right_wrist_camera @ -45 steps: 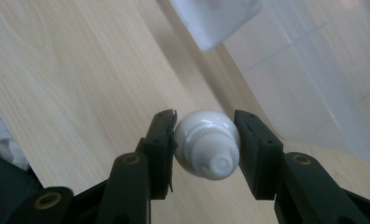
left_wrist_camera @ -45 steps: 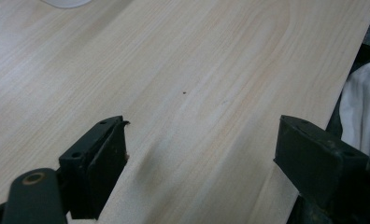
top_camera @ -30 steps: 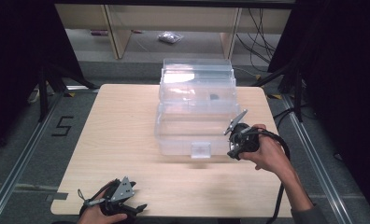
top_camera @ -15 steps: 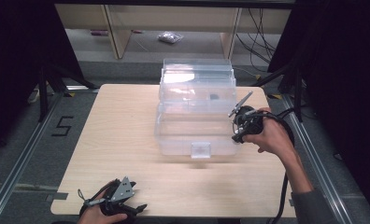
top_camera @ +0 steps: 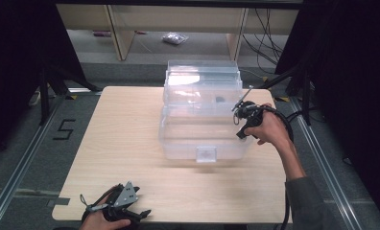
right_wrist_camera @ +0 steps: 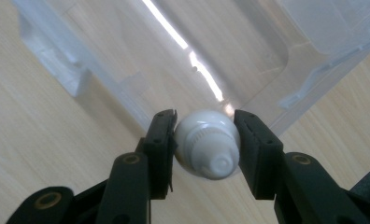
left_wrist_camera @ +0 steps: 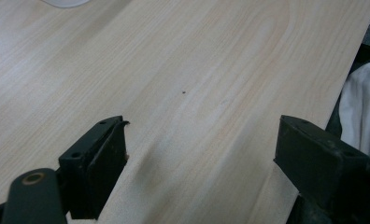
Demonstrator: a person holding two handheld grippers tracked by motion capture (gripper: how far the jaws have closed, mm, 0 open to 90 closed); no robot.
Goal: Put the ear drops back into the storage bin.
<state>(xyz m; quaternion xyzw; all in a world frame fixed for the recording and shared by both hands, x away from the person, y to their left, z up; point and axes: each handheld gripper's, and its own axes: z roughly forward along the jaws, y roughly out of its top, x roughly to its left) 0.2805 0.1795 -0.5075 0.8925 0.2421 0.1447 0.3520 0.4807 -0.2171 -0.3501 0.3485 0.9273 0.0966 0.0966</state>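
The right gripper (right_wrist_camera: 205, 140) has its jaws closed on a small white round plastic bottle with a ribbed cap (right_wrist_camera: 206, 145), held just above the right rim of the clear plastic lidded storage box (top_camera: 202, 129), so the step in hand looks like carrying it to the box. The left gripper (left_wrist_camera: 197, 163) rests with its jaws wide apart and empty on the pale wooden table (top_camera: 130, 139), well in front of the box. Next would likely be moving over the box's open compartment, lowering, and letting go.

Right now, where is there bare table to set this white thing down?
Free: the wide table strip left of the clear box, and the near strip between the box and left gripper. Crowded: the box's right side, where right gripper holds the white piece.
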